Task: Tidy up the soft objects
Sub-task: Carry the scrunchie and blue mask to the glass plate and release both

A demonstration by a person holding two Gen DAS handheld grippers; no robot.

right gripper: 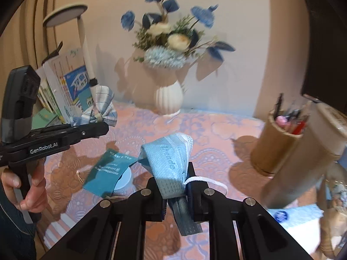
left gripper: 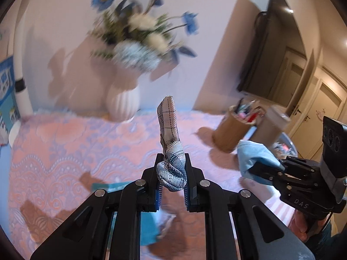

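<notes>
- The left gripper point(left gripper: 172, 178) has its fingers point(left gripper: 153, 186) clenched on a plaid bow point(left gripper: 170, 151), held above the counter point(left gripper: 65, 151); in the right wrist view the same bow point(right gripper: 98, 106) shows clear of the patterned cloth.
- The right gripper point(right gripper: 176, 189) has its fingers point(right gripper: 198, 195) clamped on a blue face mask point(right gripper: 167, 158), which is folded over the tips with its white ear loop point(right gripper: 208, 181) trailing to one side.
- Both soft things are in the air, apart from each other, so I judge the pick-up done for both and the putting-away not yet done.
- A teal paper packet point(right gripper: 108, 171) lies on the counter below the grippers, partly over a small round white thing.
- No bin or tray for soft things is plain to see, so the destination cannot be told.
- A white vase point(right gripper: 169, 99) of flowers stands at the back against the wall, and a brown pen holder point(right gripper: 275, 149) stands to the right.
- A light blue cloth or packet point(right gripper: 299, 214) at the lower right edge may be left to sort; blur hides what it is.
</notes>
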